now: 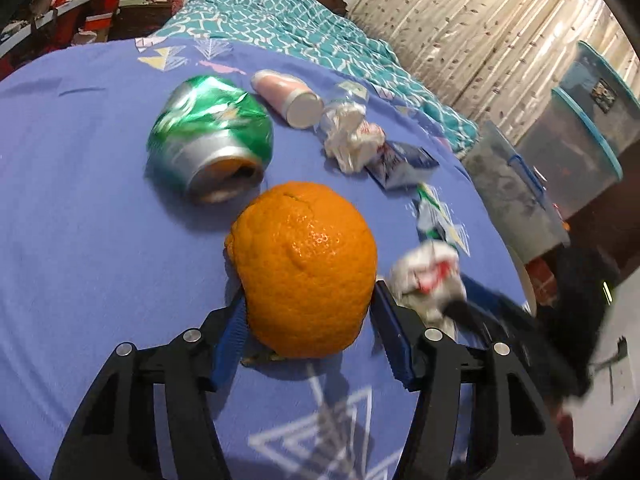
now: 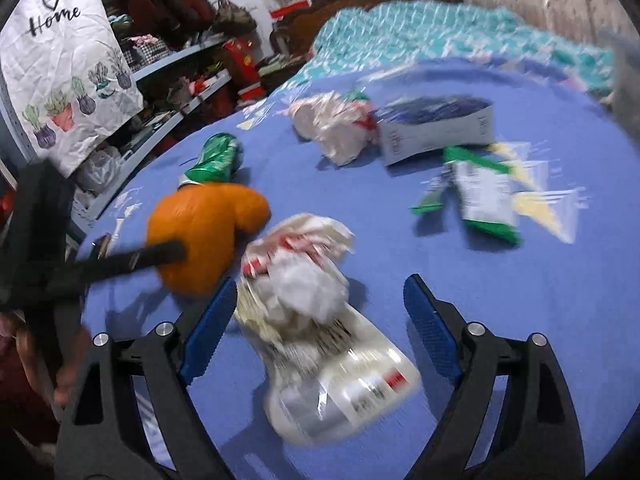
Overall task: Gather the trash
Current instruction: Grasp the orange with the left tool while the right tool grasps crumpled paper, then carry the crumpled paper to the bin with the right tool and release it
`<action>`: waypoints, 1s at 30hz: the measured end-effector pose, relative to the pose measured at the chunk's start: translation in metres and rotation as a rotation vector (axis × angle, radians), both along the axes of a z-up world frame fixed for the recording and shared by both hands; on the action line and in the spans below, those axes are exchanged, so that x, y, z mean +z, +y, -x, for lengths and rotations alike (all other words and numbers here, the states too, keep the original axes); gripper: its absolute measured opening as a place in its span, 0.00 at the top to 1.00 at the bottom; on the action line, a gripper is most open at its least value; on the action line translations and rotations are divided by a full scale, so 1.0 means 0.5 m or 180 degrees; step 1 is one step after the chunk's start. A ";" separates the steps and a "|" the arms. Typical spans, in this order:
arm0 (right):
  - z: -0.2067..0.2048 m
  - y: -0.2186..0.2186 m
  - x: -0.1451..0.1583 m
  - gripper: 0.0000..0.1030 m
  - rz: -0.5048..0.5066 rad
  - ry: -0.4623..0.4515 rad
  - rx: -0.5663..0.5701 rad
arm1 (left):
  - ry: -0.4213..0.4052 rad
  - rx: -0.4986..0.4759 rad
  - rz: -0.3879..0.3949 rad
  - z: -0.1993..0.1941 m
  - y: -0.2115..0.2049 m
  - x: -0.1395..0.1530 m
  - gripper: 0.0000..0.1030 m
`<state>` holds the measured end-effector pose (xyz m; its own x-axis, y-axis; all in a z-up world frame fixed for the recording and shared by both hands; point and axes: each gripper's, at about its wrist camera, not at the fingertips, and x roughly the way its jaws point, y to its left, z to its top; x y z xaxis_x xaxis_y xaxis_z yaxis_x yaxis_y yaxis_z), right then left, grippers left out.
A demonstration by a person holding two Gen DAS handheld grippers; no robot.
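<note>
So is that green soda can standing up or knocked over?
Knocked over. The green can lies on its side on the blue cloth, crushed and dented, one silver end facing the left wrist camera.

The orange (image 1: 306, 268) hid the inner face of the left gripper's (image 1: 308, 320) near pad, so contact there could not be told. Motion blur smeared the crumpled wrapper (image 2: 316, 320) between the right gripper's (image 2: 320, 316) fingers, its print unreadable. The green packet (image 2: 476, 196) and carton (image 2: 432, 128) were blurred too. The left wrist picture's bottom edge cut off the gripper bodies.
</note>
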<state>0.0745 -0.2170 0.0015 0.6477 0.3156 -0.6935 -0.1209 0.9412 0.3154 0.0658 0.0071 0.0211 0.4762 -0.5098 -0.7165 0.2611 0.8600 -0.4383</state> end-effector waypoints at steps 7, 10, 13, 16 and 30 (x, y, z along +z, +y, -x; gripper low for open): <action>-0.009 -0.018 0.026 0.61 -0.0375 -0.0225 -0.0146 | -0.0071 -0.0113 -0.0224 0.040 -0.022 0.000 0.41; 0.028 -0.061 0.047 0.61 -0.0379 -0.0390 -0.0390 | -0.0130 -0.0008 -0.0314 0.032 -0.036 0.007 0.25; 0.075 -0.107 0.049 0.61 -0.0380 -0.0412 -0.0609 | -0.0174 0.0117 -0.0475 0.018 -0.047 0.007 0.24; 0.116 -0.145 0.043 0.61 -0.0347 -0.0370 -0.0809 | -0.0170 0.0091 -0.0476 0.021 -0.046 0.007 0.39; 0.171 -0.183 0.020 0.61 -0.0428 -0.0357 -0.0891 | -0.0435 -0.0178 0.0440 0.087 0.018 0.100 0.52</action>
<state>-0.0108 -0.3084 0.0118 0.7922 0.1985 -0.5771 0.0955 0.8936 0.4386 0.0224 0.0162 0.0713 0.5325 -0.6271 -0.5684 0.3720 0.7766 -0.5084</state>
